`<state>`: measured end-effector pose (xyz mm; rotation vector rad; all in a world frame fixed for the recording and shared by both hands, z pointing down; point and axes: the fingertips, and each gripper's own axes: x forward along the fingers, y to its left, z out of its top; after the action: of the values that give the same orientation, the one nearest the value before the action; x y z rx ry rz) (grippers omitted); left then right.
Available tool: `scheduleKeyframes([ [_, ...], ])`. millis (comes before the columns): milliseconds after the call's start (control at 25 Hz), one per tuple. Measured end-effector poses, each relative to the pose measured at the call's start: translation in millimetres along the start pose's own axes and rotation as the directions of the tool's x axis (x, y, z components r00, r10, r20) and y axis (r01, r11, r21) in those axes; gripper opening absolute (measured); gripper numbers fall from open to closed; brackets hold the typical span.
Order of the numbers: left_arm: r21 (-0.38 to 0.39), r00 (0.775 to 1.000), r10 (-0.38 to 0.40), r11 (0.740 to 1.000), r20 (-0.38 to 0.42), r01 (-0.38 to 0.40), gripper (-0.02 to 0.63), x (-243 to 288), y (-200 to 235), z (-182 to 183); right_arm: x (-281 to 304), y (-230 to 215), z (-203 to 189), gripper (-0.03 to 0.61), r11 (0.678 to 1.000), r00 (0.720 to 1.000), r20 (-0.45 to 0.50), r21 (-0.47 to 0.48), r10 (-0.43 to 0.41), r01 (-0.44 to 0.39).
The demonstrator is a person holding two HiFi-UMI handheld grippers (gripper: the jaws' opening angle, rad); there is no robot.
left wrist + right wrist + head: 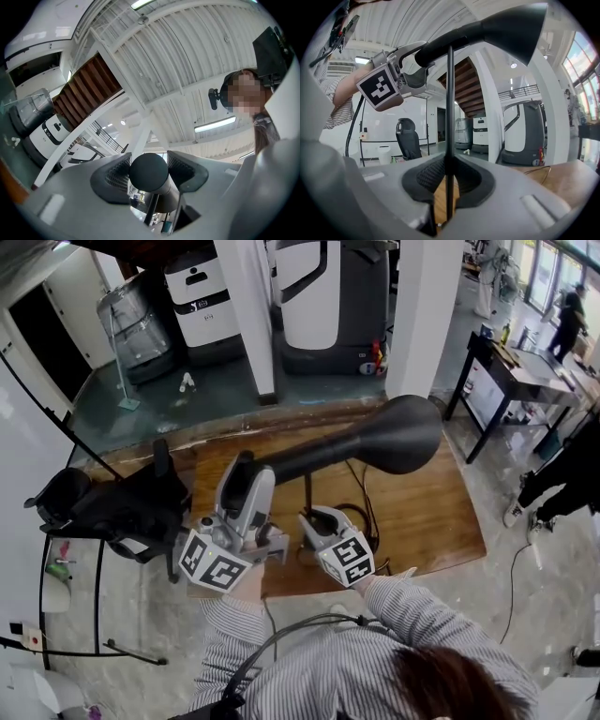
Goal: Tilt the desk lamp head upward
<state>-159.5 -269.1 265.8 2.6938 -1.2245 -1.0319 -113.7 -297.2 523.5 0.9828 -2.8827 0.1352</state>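
Note:
A black desk lamp stands on the wooden desk, its trumpet-shaped head lying nearly level with the wide mouth to the right. My left gripper is shut on the narrow rear end of the head, which sits between both pads. My right gripper is shut on the thin upright pole, low down near the desk. In the right gripper view the lamp head spans the top, with the left gripper at its rear end.
A black office chair stands close on the left of the desk. A dark cable loops on the wood behind the pole. White pillars and large machines rise beyond the desk; a black table is at right.

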Motion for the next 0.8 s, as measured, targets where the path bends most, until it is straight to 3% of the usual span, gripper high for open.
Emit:
scheduleKeyframes([
  [520, -0.077, 0.998, -0.002, 0.997, 0.058, 0.007, 0.238, -15.3, 0.3, -9.9, -1.2, 2.9, -0.7, 0.052, 1.000, 1.000, -0.013, -0.016, -0.006, 0.006],
  [800, -0.217, 0.992, 0.026, 0.976, 0.121, 0.001, 0.242, -23.2, 11.0, -29.7, 1.1, 1.1, -3.4, 0.052, 1.000, 1.000, -0.025, -0.013, -0.019, 0.019],
])
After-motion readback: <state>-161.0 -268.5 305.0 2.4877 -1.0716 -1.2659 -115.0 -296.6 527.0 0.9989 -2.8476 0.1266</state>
